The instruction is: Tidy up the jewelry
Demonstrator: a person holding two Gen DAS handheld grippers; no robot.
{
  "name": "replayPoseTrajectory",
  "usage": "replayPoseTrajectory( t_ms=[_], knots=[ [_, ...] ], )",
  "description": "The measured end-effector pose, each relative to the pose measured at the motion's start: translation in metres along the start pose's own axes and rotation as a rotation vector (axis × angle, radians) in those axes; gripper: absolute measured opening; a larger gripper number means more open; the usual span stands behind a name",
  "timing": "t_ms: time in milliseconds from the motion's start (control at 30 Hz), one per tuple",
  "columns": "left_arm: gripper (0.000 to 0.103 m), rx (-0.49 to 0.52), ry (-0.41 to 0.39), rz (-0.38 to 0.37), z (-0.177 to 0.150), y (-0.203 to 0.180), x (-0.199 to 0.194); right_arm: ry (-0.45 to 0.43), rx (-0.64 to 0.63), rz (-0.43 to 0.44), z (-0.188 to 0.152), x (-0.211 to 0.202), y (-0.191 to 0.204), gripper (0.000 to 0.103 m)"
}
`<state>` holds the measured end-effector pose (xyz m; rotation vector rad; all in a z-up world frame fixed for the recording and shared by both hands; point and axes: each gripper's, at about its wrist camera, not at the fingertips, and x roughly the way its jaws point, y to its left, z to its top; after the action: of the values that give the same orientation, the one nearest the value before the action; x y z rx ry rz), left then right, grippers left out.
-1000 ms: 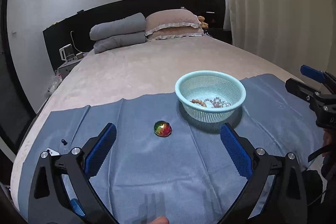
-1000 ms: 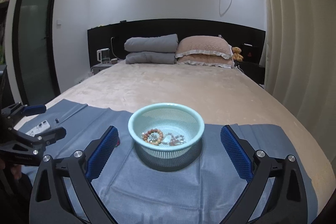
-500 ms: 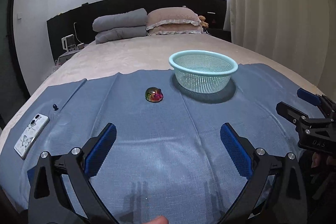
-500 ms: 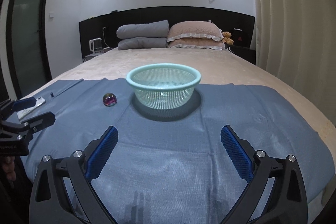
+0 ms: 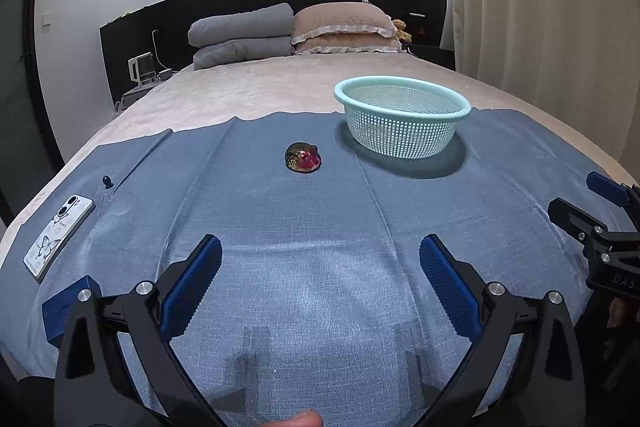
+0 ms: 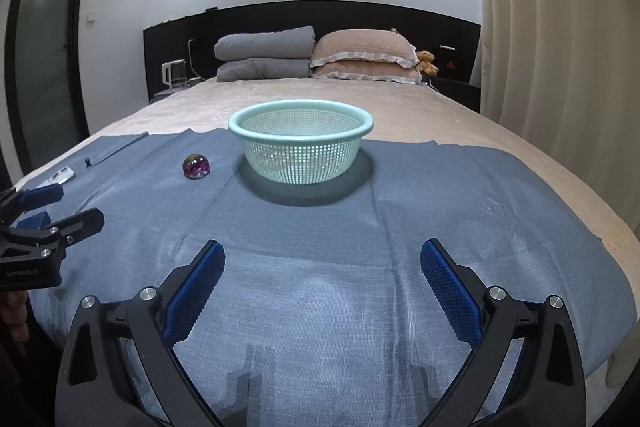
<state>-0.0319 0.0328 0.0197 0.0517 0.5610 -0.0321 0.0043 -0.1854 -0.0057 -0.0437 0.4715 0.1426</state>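
Note:
A mint-green perforated basket (image 5: 402, 121) (image 6: 301, 151) stands on a blue cloth (image 5: 320, 227) (image 6: 320, 247) spread over the bed. Its contents are hidden by the low viewing angle. A small iridescent dome-shaped trinket (image 5: 303, 157) (image 6: 196, 166) lies on the cloth left of the basket. My left gripper (image 5: 320, 279) is open and empty, low over the near part of the cloth. My right gripper (image 6: 322, 279) is open and empty, in front of the basket. Each gripper shows at the edge of the other's view.
A phone in a butterfly case (image 5: 60, 231) lies at the cloth's left edge, with a small dark knob (image 5: 107, 181) beyond it. Pillows and folded grey bedding (image 6: 264, 55) are at the headboard. Curtains (image 6: 560, 47) hang on the right.
Both grippers dropped low and pulled back toward the near edge of the bed. The basket now shows from the side, so the jewelry inside is no longer visible.

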Motion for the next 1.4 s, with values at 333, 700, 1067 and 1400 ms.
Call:
replayPoseTrajectory(
  t_ms=[333,700,1067,1400],
  knots=[
    [0.097,0.021,-0.037,-0.016,0.001,-0.003,-0.008,0.006,-0.009,0.002,-0.002,-0.001,0.002,0.094],
    [0.097,0.08,-0.043,-0.005,0.002,-0.015,-0.014,0.008,-0.037,0.008,-0.001,-0.001,0.008,0.094],
    [0.097,0.06,-0.021,0.001,0.0,-0.013,-0.009,0.022,-0.049,0.014,-0.004,0.0,0.01,0.094],
    [0.097,0.057,-0.013,0.006,-0.001,-0.013,-0.009,0.041,-0.045,0.013,-0.004,0.002,0.01,0.094]
  ],
)
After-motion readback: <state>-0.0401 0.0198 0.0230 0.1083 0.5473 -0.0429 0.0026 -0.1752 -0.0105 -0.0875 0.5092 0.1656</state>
